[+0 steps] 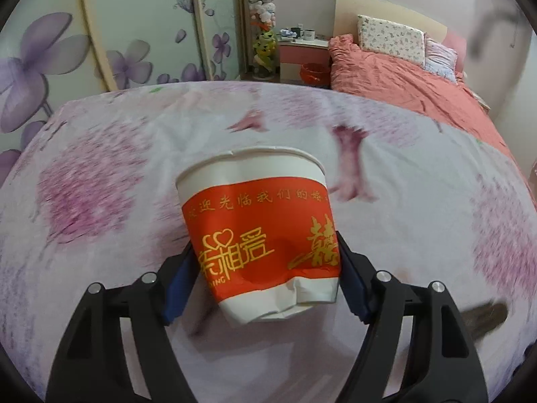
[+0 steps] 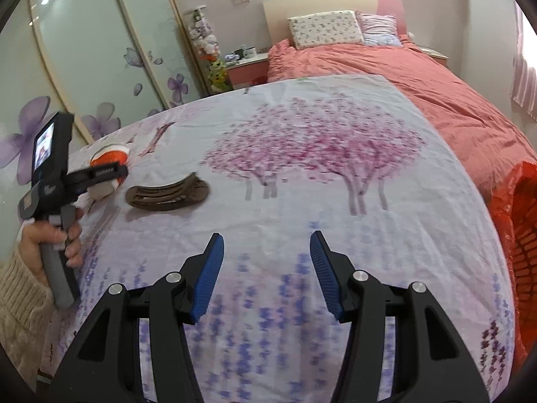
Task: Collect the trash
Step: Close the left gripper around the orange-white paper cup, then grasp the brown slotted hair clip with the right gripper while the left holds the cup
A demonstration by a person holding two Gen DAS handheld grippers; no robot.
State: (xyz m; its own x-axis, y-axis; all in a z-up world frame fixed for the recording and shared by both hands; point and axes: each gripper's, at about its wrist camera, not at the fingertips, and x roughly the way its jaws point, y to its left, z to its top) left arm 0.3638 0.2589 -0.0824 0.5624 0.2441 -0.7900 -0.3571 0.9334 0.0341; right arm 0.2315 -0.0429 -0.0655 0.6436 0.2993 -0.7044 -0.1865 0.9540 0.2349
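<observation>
A white paper cup (image 1: 258, 221) with a red band and gold characters sits tilted between the blue pads of my left gripper (image 1: 263, 245), which is shut on its lower sides; the cup's base is dented. In the right wrist view the same cup (image 2: 110, 158) shows at the far left, partly hidden by the left gripper (image 2: 112, 172) and the hand holding it. My right gripper (image 2: 265, 235) is open over the flowered cloth (image 2: 302, 134), with nothing between its fingers. A flat brown curved piece (image 2: 167, 194) lies on the cloth right of the cup.
A red mesh basket (image 2: 523, 235) stands at the table's right edge. Beyond the table are a bed with a coral cover (image 2: 419, 77), a bedside stand (image 1: 302, 50) and a flowered wardrobe (image 1: 100, 33). A second red basket (image 1: 313, 72) sits by the bed.
</observation>
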